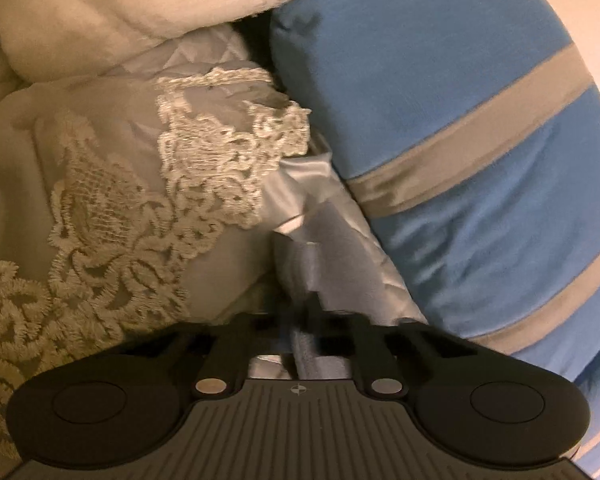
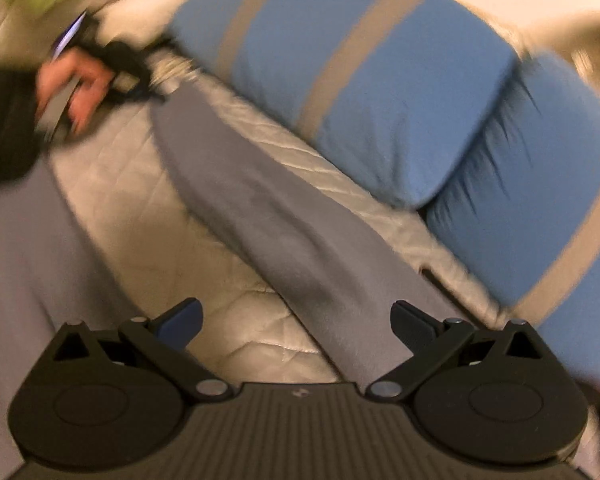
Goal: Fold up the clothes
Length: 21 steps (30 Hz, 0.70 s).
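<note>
Quilted bedding carries, left to right, the left gripper clamped on one end of the soft, limp grey garment, then the right gripper, spread apart above its near edge, beside striped blue pillows.

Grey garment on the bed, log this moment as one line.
left tool: shut on grey garment edge | right tool: open above the garment | surface: quilted bedspread | beside: blue striped pillow
</note>
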Each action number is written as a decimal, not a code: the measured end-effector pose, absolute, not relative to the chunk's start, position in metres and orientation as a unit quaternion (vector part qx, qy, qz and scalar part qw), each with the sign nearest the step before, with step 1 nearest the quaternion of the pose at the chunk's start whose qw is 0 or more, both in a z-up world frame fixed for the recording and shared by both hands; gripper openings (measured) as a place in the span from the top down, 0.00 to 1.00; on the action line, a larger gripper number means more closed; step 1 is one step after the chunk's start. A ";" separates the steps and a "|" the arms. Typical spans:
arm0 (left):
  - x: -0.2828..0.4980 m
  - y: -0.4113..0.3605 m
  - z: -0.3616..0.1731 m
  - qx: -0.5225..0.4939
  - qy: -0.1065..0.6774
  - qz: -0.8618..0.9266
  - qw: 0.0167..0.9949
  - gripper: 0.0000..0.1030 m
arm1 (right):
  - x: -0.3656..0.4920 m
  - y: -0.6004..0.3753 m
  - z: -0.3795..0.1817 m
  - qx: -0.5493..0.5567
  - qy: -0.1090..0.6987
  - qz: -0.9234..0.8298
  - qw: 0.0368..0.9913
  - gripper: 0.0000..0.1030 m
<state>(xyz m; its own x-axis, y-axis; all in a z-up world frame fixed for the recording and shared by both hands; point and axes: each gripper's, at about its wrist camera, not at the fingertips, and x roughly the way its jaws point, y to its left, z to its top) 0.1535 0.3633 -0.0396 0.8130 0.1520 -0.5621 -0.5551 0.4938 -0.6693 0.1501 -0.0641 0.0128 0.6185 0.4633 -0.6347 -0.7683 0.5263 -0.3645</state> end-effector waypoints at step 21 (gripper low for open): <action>0.147 0.357 0.003 -0.437 0.152 0.182 0.868 0.97 | 0.208 -0.085 0.023 -0.184 0.295 0.376 0.859 0.30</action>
